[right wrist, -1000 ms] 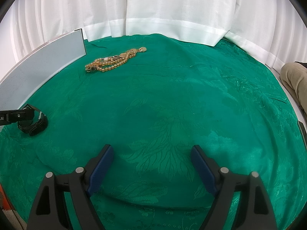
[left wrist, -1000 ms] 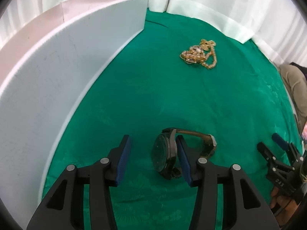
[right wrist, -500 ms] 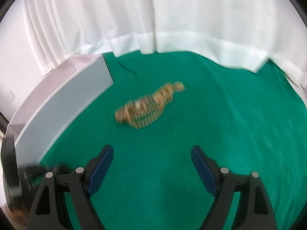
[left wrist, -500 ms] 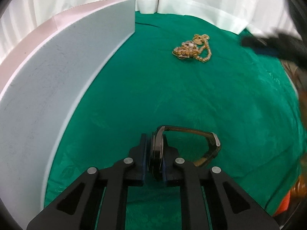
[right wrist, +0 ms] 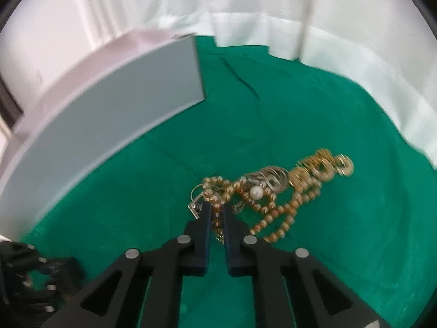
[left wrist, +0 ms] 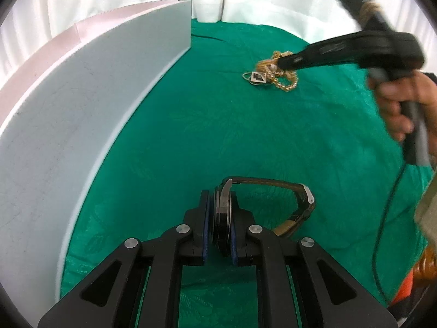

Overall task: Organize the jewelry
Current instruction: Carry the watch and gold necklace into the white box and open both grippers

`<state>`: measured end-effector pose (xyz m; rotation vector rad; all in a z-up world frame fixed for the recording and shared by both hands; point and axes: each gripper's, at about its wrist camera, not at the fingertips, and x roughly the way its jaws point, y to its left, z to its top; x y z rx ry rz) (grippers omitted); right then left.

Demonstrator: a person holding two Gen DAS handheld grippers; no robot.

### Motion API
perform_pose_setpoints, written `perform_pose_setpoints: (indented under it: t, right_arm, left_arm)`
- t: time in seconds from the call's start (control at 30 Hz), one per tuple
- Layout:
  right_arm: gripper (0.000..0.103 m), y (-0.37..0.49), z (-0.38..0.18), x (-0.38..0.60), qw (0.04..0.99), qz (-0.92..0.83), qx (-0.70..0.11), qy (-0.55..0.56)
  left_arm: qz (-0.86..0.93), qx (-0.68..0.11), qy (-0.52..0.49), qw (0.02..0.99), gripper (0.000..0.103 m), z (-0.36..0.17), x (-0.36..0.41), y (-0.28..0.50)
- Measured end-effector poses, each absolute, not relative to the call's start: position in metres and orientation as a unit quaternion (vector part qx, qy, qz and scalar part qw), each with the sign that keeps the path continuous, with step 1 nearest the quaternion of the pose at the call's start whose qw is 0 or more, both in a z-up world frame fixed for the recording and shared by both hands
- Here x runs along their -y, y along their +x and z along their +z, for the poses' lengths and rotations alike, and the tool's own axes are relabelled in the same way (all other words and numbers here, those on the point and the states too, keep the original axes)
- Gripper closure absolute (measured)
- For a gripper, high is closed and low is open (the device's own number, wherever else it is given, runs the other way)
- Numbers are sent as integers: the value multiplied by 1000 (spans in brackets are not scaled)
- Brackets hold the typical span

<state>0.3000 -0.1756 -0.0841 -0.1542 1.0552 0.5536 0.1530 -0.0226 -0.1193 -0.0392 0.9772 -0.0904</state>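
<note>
A dark-faced watch with a brown leather strap stands on edge on the green cloth, and my left gripper is shut on its case. Further back lies a tangled pile of gold jewelry, with bead chains, a pearl, thin rings and a small square pendant. My right gripper is shut on a gold bead chain at the pile's near left edge. In the left wrist view the right gripper reaches into the jewelry pile from the right, with a hand on its handle.
A tall white box stands along the left side of the cloth, close to the watch. White curtains hang behind the table. A black cable hangs at the right. The left gripper's body shows at the right wrist view's bottom left.
My left gripper closed on the watch case and has stayed put. My right gripper travelled across the cloth to the jewelry pile and shut on a bead chain.
</note>
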Motion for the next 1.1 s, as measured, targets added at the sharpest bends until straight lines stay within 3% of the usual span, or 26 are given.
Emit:
perform_pose_setpoints:
  t: [0.23,0.43,0.87,1.1]
  right_arm:
    - [95,266,-15,248,847,263,-459,53]
    - [95,232,27,272,862,270,-422,78]
    - [95,178,125,276,890,296,-338,84]
    - [95,178,187,226,890,343,-291,67]
  left_arm:
    - [-51,-483,-59,872,94,-117,10,152]
    - [-60,-482,-79,871,94,-101,8,139]
    - [-83,-440,-123,886,94,2,-20,101]
    - [-62,-416,-175,890,94,59,-91,74]
